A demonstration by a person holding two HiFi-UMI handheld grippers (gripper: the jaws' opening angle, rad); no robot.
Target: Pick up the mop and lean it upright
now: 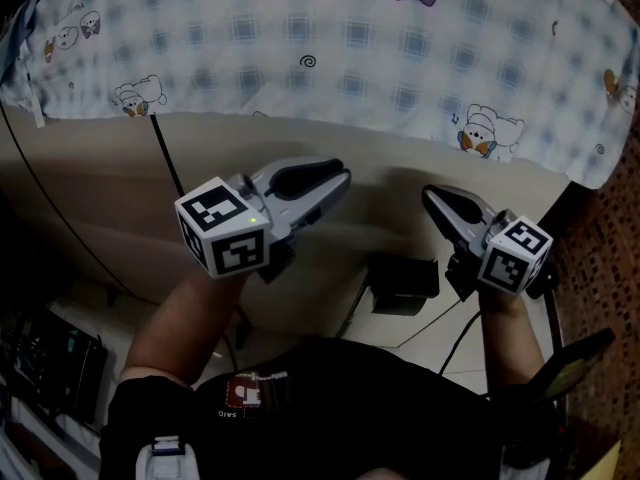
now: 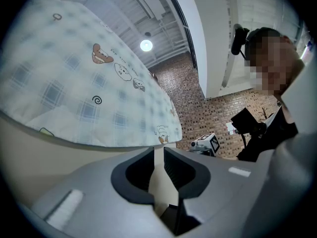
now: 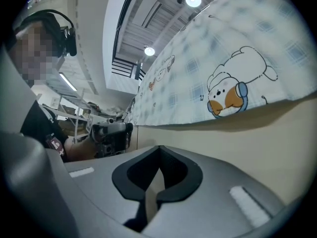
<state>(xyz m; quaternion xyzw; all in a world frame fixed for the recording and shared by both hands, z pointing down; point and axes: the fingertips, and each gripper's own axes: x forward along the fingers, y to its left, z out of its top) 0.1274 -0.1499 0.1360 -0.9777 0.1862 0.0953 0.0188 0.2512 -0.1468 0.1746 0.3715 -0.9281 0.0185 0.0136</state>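
In the head view a thin dark rod [image 1: 166, 158], possibly the mop's handle, slants against the beige bed side [image 1: 90, 178] and disappears behind my left gripper. No mop head shows in any view. My left gripper [image 1: 338, 175] is held up in front of the bed side, its jaws a narrow gap apart and empty [image 2: 158, 153]. To its right, my right gripper [image 1: 432, 198] points at the same bed side, shut with nothing in it [image 3: 158, 155]. Neither gripper touches the rod.
A checked sheet with cartoon prints [image 1: 330, 38] hangs over the bed's edge. A black box [image 1: 405, 283] with cables sits on the floor between the grippers. Dark equipment [image 1: 40, 348] lies at the lower left. A brick-patterned surface [image 1: 605, 268] runs along the right.
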